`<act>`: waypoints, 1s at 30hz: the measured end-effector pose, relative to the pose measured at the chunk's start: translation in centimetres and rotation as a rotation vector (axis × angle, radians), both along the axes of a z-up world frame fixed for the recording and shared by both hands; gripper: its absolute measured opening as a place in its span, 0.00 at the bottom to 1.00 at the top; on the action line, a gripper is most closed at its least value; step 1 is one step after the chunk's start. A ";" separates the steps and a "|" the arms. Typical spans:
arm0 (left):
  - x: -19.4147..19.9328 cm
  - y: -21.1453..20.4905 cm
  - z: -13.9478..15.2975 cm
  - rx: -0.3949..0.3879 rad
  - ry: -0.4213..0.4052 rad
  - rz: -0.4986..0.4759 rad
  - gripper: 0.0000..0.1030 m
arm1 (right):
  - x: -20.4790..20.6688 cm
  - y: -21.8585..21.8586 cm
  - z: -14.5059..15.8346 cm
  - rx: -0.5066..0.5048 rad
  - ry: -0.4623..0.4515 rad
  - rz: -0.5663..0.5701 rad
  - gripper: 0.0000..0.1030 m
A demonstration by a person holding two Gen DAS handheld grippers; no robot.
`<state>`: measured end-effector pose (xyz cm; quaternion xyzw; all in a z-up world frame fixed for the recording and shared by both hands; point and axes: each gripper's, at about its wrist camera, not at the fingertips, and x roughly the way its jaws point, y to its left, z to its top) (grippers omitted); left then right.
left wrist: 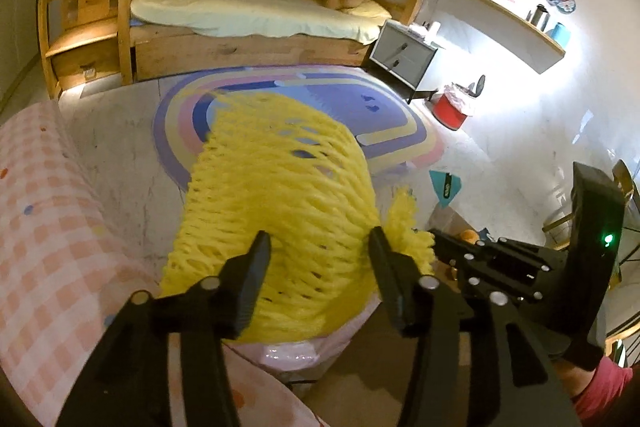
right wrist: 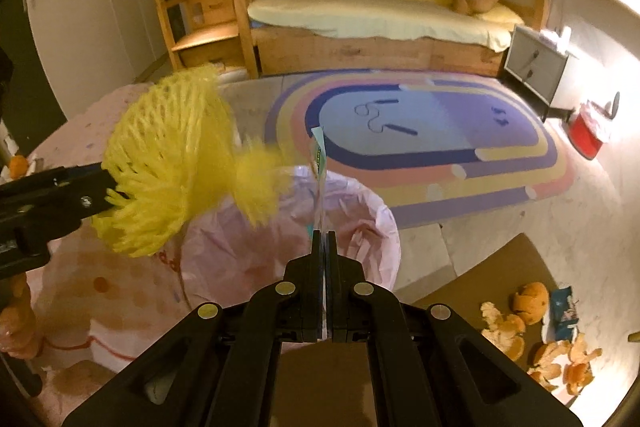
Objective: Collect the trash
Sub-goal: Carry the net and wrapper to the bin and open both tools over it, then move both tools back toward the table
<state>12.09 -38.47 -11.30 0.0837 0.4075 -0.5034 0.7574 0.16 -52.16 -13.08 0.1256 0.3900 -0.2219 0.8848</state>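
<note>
1. Currently the left gripper (left wrist: 316, 247) is being held with its jaws apart; the yellow foam net (left wrist: 280, 203) is sitting between and ahead of the fingers. Pad contact cannot be confirmed in the left wrist view, and no squeeze is being seen on the net.
2. From the right wrist view, the same foam net (right wrist: 168, 163) is being seen at the tip of the left gripper (right wrist: 108, 191), above the near-left rim of the pink-lined trash bag (right wrist: 360, 223).
3. The right gripper (right wrist: 324, 239) is being kept clenched on a thin wrapper (right wrist: 318, 155), which is being held upright, edge-on, straight ahead of the fingertips.
4. The bag opening is lying directly below and ahead of the right gripper; the wrapper is being held over it.
5. Orange peels (right wrist: 536, 339) and a blue wrapper (right wrist: 562, 311) are lying on the floor, to the lower right of the right gripper, well apart from the bag.
6. A red bin (right wrist: 588, 139) is standing far ahead to the right, beside the rug (right wrist: 420, 163).
</note>
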 end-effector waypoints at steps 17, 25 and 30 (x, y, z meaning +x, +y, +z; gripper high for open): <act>0.1 5.9 3.9 -0.009 -0.091 0.178 0.78 | -1.1 1.5 2.8 -0.004 -0.056 0.005 0.47; -2.2 11.8 7.8 -0.038 -0.160 0.250 0.78 | -2.4 6.3 7.6 -0.016 -0.161 0.097 0.47; -3.6 16.8 9.3 -0.038 -0.207 0.329 0.79 | -2.0 10.7 9.5 -0.033 -0.182 0.207 0.47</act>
